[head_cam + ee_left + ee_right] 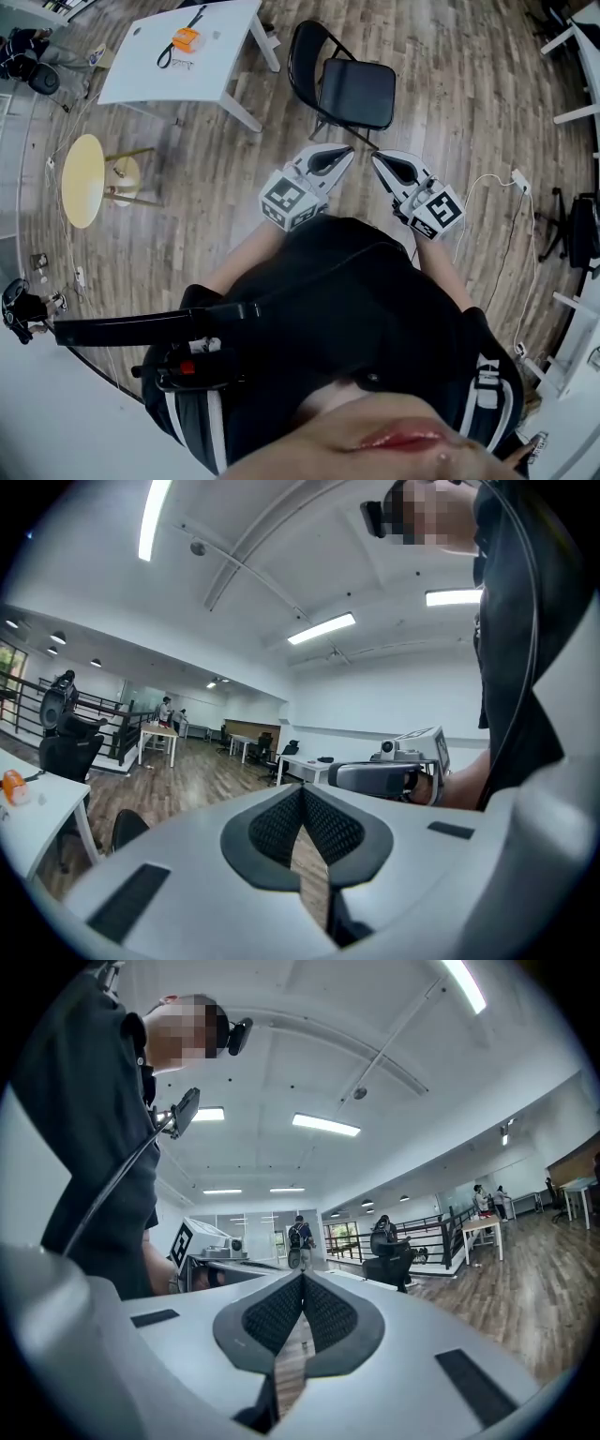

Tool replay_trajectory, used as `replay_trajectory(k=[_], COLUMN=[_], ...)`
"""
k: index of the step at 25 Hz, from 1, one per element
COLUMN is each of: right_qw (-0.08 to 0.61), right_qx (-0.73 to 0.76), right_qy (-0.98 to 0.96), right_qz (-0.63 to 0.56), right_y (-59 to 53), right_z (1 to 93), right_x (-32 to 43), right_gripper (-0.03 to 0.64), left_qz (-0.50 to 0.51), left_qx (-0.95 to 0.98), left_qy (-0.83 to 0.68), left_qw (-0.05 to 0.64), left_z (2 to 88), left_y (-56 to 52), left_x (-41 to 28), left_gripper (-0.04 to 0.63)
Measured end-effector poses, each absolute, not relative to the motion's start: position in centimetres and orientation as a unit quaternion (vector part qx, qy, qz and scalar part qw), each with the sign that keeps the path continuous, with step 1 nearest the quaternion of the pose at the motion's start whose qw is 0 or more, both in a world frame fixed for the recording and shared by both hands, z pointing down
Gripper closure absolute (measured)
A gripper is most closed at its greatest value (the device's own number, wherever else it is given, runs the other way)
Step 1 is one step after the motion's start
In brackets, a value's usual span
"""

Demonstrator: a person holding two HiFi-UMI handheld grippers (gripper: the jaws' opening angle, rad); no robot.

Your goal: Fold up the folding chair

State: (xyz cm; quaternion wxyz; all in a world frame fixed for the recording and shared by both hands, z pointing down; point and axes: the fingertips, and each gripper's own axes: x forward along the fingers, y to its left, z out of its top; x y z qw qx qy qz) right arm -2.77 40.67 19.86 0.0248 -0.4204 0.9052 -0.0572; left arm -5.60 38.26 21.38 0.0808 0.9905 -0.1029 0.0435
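Note:
A black folding chair (345, 86) stands unfolded on the wooden floor in the head view, seat toward me, backrest at its far left. My left gripper (349, 152) is held in front of my chest, shut and empty, its tip just short of the seat's near edge. Beside it my right gripper (376, 159) is also shut with nothing in it. In the left gripper view the shut jaws (302, 789) point level across the room, with the right gripper (384, 776) seen past them. The right gripper view has its shut jaws (302, 1277) and the left gripper (216, 1258) behind them.
A white table (178, 58) with an orange object (186, 38) stands left of the chair. A small round yellow table (82, 178) is further left. A white cable and plug (518, 178) lie on the floor to the right, near more white furniture (581, 47).

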Motion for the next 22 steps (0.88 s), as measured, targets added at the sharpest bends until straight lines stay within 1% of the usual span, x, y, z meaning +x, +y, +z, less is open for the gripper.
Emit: replay_trajectory(k=[14, 22], right_qw=[0.023, 0.046], right_qx=[-0.453, -0.471], right_qy=[0.888, 0.877], right_qz=[-0.072, -0.087], right_y=[35.0, 31.5], right_z=[20.5, 21.1], right_x=[-5.2, -7.1], right_gripper=[0.607, 0.607], left_qz=[0.022, 0.027], left_qx=[0.992, 0.993], left_qy=[-0.075, -0.046], left_qw=[0.099, 0.105], left_z=[21.7, 22.6], left_y=[32.5, 29.0], left_x=[-8.1, -10.2], left_gripper=[0.591, 0.591])
